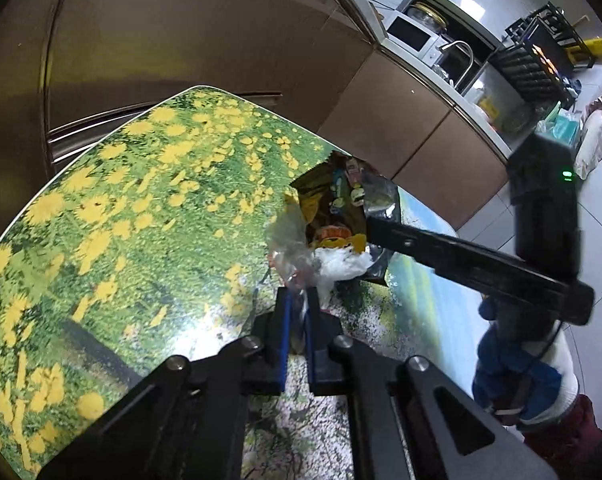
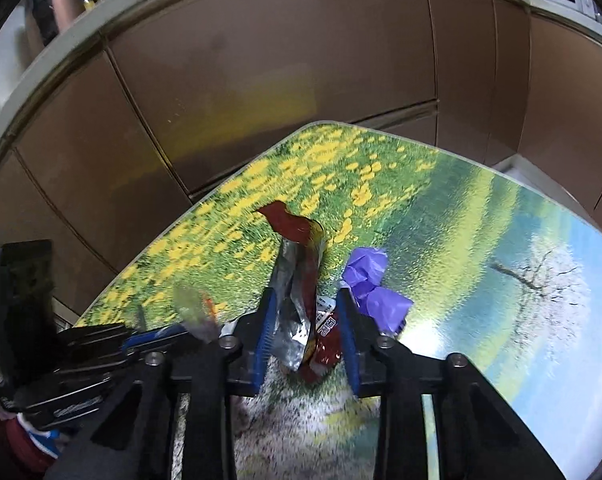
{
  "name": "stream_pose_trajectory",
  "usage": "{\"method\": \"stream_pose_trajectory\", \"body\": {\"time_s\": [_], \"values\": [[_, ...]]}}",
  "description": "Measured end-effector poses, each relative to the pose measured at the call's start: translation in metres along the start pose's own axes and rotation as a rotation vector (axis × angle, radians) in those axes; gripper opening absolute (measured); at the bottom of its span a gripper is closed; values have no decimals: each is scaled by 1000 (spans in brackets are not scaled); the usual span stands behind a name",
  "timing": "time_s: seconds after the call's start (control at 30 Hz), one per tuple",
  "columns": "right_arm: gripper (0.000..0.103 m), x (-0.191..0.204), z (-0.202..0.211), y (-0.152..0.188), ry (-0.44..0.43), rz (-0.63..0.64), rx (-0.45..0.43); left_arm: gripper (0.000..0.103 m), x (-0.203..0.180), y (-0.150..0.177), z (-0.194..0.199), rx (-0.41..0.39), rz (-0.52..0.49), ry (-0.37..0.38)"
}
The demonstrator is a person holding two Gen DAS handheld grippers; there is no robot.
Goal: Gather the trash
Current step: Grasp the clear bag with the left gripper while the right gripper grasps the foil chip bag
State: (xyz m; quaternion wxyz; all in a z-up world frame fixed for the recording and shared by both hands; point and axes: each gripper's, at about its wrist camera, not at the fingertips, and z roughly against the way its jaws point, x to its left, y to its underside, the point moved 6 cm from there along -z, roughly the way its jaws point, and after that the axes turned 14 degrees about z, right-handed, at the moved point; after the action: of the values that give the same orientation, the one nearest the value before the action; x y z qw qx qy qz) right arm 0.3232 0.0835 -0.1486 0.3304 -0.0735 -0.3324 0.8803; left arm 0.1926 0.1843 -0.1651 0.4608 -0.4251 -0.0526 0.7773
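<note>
My left gripper (image 1: 297, 296) is shut on a crumpled clear plastic wrapper (image 1: 289, 240) just above the flower-print table (image 1: 141, 200). A white tissue (image 1: 341, 264) lies against that wrapper. My right gripper (image 2: 307, 320) is shut on a red and silver foil snack bag (image 2: 301, 276), whose torn top stands up beyond the blue pads. In the left wrist view the right gripper (image 1: 371, 226) reaches in from the right, with the snack bag (image 1: 333, 204) at its tip. A crumpled purple wrapper (image 2: 375, 288) lies on the table (image 2: 481, 240) just right of the right gripper. The left gripper (image 2: 181, 330) shows at the left with the clear wrapper (image 2: 191, 306).
Brown cabinet fronts (image 2: 281, 80) run close behind the table's far edge. A counter with a microwave (image 1: 411, 34), a tap (image 1: 461, 52) and a dish rack (image 1: 541, 56) stands further back. A gloved hand (image 1: 521, 372) holds the right gripper over grey floor tiles.
</note>
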Motion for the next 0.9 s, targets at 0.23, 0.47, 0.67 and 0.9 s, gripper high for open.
{"method": "stream_pose_trajectory", "body": {"time_s": [0.23,0.47,0.67,0.9], "values": [[3,9,8,15,-13,-13,9,4,7,6,26,-23,5,-19],[1,24,57,48,-69,-61,-28,3,-2,16,62,-65,-17,-25],[1,37,102,78,-79,-85,-71,3,-31,35,84,-87,-95,-47],[1,34,153,116,-65,-128,-115,2,-80,66,90,-89,-215,-84]]}}
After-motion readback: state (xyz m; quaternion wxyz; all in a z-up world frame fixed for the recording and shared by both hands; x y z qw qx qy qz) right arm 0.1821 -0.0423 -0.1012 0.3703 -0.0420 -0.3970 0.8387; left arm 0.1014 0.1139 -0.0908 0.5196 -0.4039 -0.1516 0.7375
